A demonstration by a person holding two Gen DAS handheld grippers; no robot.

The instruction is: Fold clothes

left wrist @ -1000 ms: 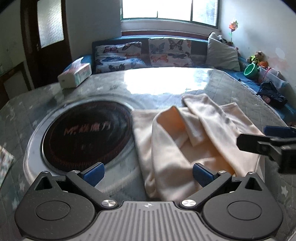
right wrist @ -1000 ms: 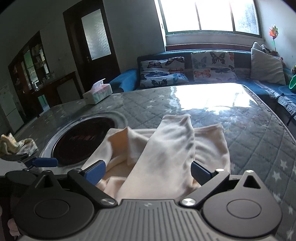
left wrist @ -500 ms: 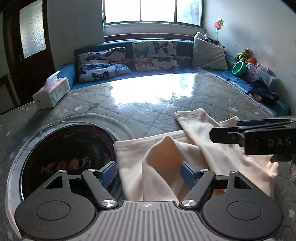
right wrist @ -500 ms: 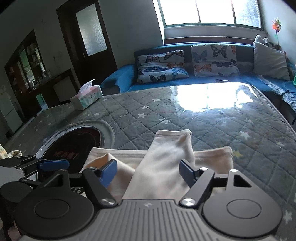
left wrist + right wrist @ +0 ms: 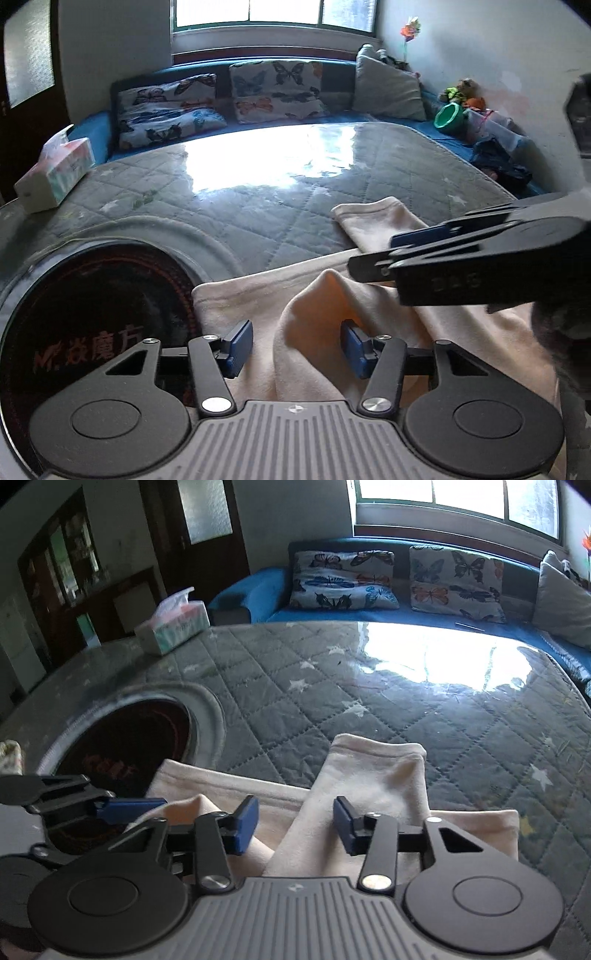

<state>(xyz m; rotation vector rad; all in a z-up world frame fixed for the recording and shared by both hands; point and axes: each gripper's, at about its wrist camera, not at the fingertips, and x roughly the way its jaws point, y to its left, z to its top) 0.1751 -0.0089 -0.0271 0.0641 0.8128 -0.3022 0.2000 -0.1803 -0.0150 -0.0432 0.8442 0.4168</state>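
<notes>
A cream garment (image 5: 258,306) lies rumpled on the quilted table (image 5: 258,206) in the lower middle of both views, its left edge beside a dark round hob (image 5: 92,314). The left gripper (image 5: 295,345) is closing, a raised fold between its blue pads, not yet pinched. The right gripper (image 5: 293,827) is closing over a sleeve (image 5: 369,771), pads apart from the cloth.

A home living room
Blue sofa (image 5: 258,590) with butterfly-print cushions (image 5: 273,92) under a window (image 5: 273,14), tissue box (image 5: 173,627) on a quilted table (image 5: 406,709), soft toys (image 5: 461,92)
</notes>
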